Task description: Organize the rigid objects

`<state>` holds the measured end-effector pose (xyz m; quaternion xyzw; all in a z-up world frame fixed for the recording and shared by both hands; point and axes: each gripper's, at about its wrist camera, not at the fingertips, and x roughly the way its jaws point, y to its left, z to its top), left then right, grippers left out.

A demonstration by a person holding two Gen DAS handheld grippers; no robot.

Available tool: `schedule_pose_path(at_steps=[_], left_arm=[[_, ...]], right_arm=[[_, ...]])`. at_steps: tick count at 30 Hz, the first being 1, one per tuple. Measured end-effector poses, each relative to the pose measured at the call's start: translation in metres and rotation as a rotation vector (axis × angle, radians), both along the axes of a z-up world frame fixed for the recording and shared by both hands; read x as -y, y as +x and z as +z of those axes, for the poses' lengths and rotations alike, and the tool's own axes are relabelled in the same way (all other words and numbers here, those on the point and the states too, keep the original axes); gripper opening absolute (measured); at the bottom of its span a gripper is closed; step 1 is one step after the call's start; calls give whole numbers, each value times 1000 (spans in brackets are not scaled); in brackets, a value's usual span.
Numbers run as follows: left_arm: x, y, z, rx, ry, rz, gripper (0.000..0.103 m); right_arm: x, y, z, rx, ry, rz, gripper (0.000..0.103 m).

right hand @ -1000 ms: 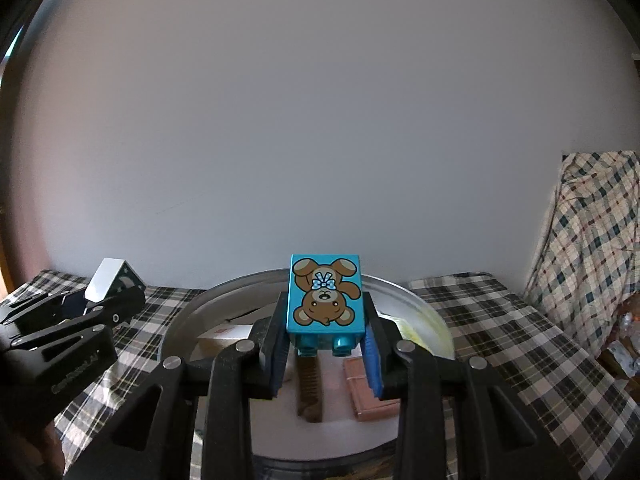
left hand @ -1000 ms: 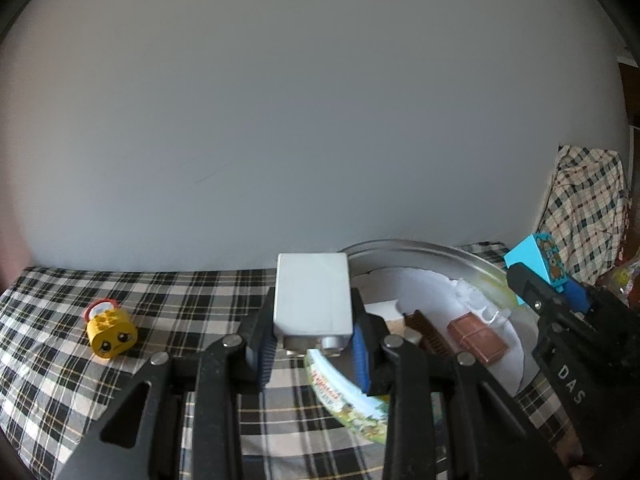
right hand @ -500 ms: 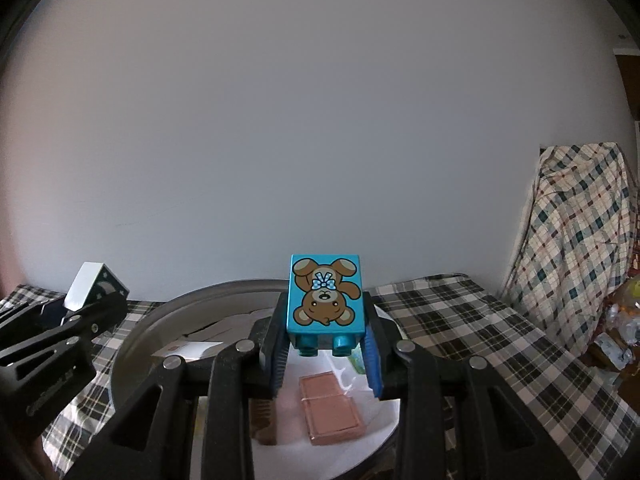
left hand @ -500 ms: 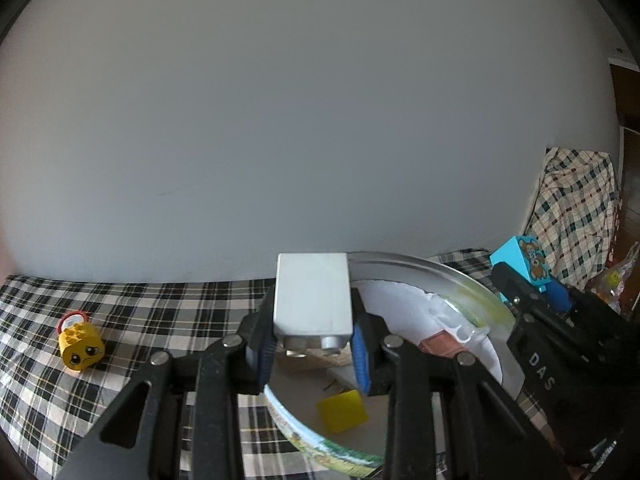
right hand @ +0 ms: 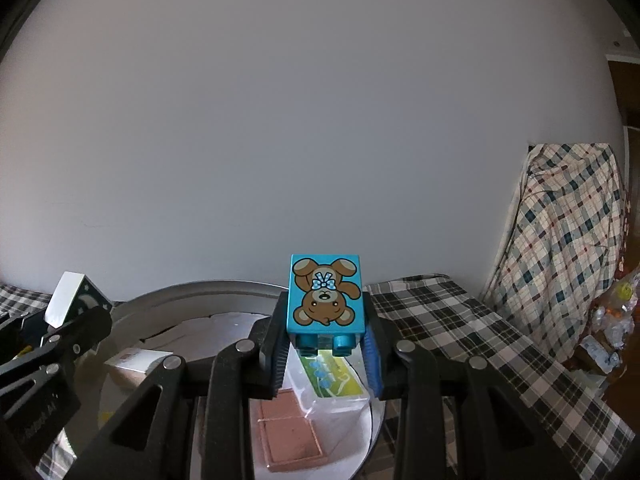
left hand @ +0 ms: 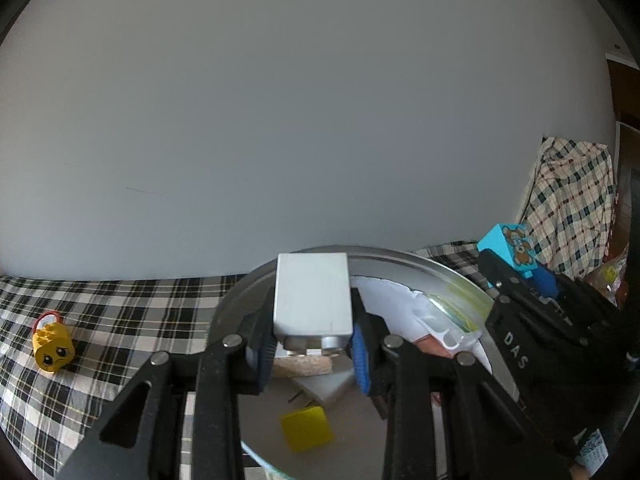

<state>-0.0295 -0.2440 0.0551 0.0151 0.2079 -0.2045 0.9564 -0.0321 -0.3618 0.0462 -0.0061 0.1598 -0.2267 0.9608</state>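
L claw (left hand: 314, 344) pinches a white block (left hand: 312, 294) btw blue ribbed pads: smooth plastic, boxy, studs facing the cam, low centre of the L wrist view. It hangs over a round metal tin (left hand: 400, 258) w/ shiny rim; inside lie white paper, a flat yellow square (left hand: 307, 428), a pale chipboard-like slab and a reddish-brown piece.

R claw (right hand: 326, 346) pinches a teal block (right hand: 326, 292) w/ a printed brown bear, upside down, studs toward the cam, lower centre of the R wrist view. Below it in the tin: a pink-brown recessed tile (right hand: 290, 436) and a clear-wrapped pack w/ green print.

Both claws tilt slightly down, side by side over the tin; each shows in the other's view at the frame edge.

Bench (left hand: 120, 308) has a black/white checked cloth. A yellow rounded block w/ a face (left hand: 53, 344) sits at lower left of the L view, well apart from the tin. Plaid fabric drapes at right.
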Motion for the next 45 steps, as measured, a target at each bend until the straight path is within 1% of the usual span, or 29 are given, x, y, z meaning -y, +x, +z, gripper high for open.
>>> schedule_pose_path(at_steps=[4,6,12,21,28,32,33,34,35,36,37,38,39,40,41,43,45], left_arm=[[10,3,-4,-15,15,-7,30],[15,6,-6,-22,29,-7,30],[24,16,-15,-73,64,2,30],[26,24,-25,-123,99,17,30],[29,29,-31,-151,120,26,30],[27,31,-34,-163,126,34,31],[27,31,-35,-165,128,35,36],[28,30,-35,-166,132,38,51],[27,29,-34,-158,133,45,56],[28,26,-32,-137,154,72,73],[28,23,-29,-114,156,76,95],[28,18,-26,-85,152,78,103],[26,13,-22,-56,142,82,103],[26,7,-18,-23,138,87,103],[25,5,-16,-12,141,87,103],[23,2,-14,-4,147,86,103],[17,0,-14,-12,134,102,103]], right_arm=[[6,6,-3,-16,13,6,34],[7,11,-6,-40,3,11,34],[9,23,-14,-93,-1,24,34],[20,31,-22,-146,64,48,34],[19,35,-25,-181,83,79,34],[21,37,-27,-198,129,109,34],[22,36,-26,-191,143,118,34],[21,36,-27,-189,150,125,37],[22,36,-27,-196,161,132,47],[22,36,-28,-197,165,124,56],[23,34,-27,-184,168,113,62],[25,31,-26,-164,176,104,73],[27,26,-24,-134,182,93,77],[28,22,-21,-110,187,83,78],[30,16,-17,-72,192,71,78],[32,10,-14,-30,199,61,80],[34,2,-12,6,211,35,81]])
